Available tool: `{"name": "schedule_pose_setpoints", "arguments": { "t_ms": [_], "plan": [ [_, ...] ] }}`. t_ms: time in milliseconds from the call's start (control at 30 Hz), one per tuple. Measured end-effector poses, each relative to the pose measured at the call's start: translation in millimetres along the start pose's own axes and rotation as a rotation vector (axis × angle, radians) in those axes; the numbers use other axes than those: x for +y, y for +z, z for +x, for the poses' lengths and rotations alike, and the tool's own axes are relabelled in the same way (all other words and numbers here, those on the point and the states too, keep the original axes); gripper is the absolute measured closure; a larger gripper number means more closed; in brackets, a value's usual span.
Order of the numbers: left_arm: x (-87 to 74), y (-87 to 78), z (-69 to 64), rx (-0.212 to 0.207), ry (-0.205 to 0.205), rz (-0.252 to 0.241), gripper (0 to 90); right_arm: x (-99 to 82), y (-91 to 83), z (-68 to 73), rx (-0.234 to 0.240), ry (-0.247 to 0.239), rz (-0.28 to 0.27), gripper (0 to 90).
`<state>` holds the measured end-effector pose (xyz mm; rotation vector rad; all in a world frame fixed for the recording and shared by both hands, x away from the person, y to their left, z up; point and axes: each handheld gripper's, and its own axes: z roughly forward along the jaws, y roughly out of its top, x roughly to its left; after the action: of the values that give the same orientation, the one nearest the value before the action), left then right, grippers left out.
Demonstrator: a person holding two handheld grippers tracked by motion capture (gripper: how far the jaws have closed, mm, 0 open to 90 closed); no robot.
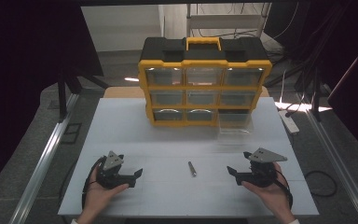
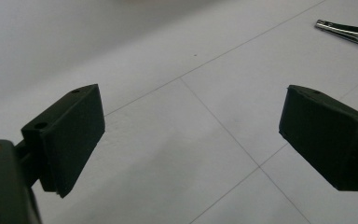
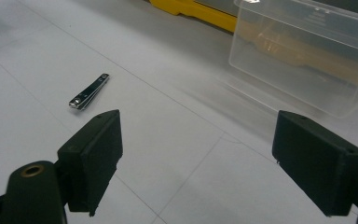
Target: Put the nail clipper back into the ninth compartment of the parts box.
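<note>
Both grippers spread wide, empty, white table (image 1: 121, 135), dim room, yellow organizer (image 1: 204, 84)

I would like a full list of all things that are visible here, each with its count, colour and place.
organizer case: one, yellow and black with clear drawers, upright at the far middle of the table.
clear drawer: one, transparent, pulled out of the case's lower right slot, on the table in front of it.
nail clipper: one, silver, lying flat on the table between the two grippers.
table: one, white, with thin seam lines.
power strip: one, white, on the floor right of the table.
left gripper: one, black, open, near the table's front left, held in a hand.
right gripper: one, black, open, front right, held in a hand.
</note>
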<state>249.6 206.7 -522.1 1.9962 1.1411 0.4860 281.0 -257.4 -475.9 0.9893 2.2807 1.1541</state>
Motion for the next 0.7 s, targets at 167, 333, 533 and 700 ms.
{"name": "schedule_pose_setpoints", "arguments": {
  "t_ms": [167, 333, 533, 700],
  "plan": [
    [-0.9, -0.8, 0.6, 0.005, -0.001, 0.000, 8.0, 1.4, 2.4, 0.0, 0.000, 0.020, 0.012, 17.0],
    [-1.5, -2.3, 0.2, 0.006, 0.002, -0.004, 8.0, 5.6, 4.0, 1.8, 0.005, 0.037, 0.017, 17.2],
    [-0.6, -1.4, 0.0, 0.003, 0.006, -0.006, 8.0, 16.1, 5.6, 12.6, 0.020, 0.032, 0.026, 17.5],
    [0.3, -0.7, -0.7, -0.002, 0.013, -0.005, 8.0, 22.6, 4.1, 18.7, 0.025, 0.029, 0.032, 17.6]
  ]
}}
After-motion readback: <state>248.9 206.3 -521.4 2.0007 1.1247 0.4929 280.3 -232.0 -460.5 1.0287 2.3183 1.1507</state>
